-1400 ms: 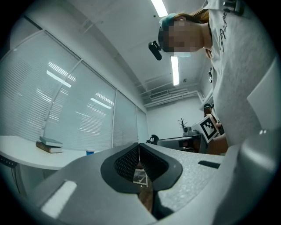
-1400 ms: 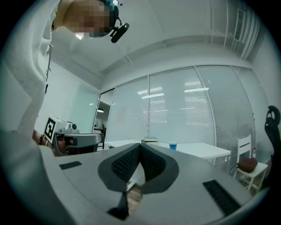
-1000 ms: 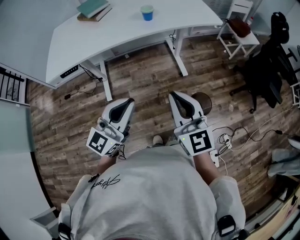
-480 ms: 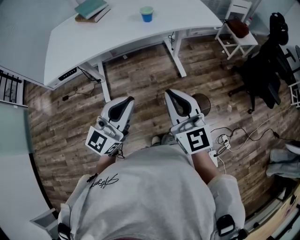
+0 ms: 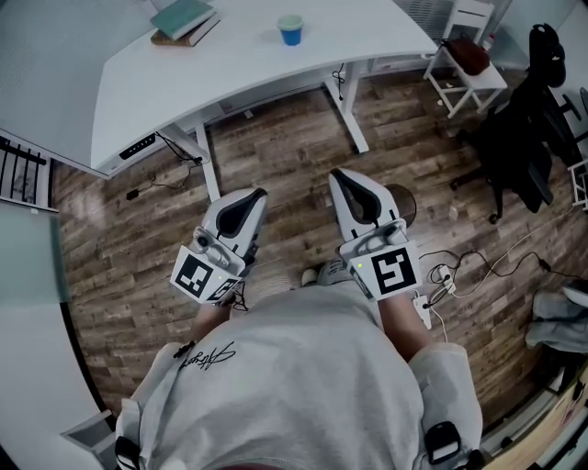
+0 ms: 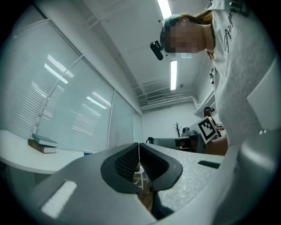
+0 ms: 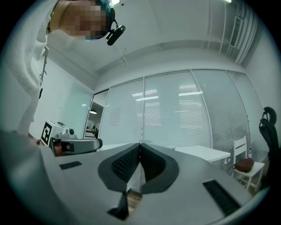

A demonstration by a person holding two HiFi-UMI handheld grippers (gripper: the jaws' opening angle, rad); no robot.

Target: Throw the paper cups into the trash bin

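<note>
1. Under the rig I see a wood-plank floor (image 5: 276, 156), with a white desk (image 5: 239, 64) curving across the top of the head view.
2. The paper cup (image 5: 290, 28) (blue, with a pale rim) stands upright on the desk, well apart from both grippers. A stack of books (image 5: 186, 18) lies further left on the same top.
3. The left gripper (image 5: 253, 196) is held out over bare floor in front of the person. Its own view shows the jaws pressed together with nothing between them.
4. The right gripper (image 5: 341, 177) sits beside it, jaws likewise closed tight and empty.
5. Just right of the right gripper a dark round thing (image 5: 401, 197) stands on the floor, partly hidden. It may be the trash bin, though I cannot be sure.
6. Cables (image 5: 478, 266) trail over the floor at the right, near a black office chair (image 5: 524, 138).
</note>
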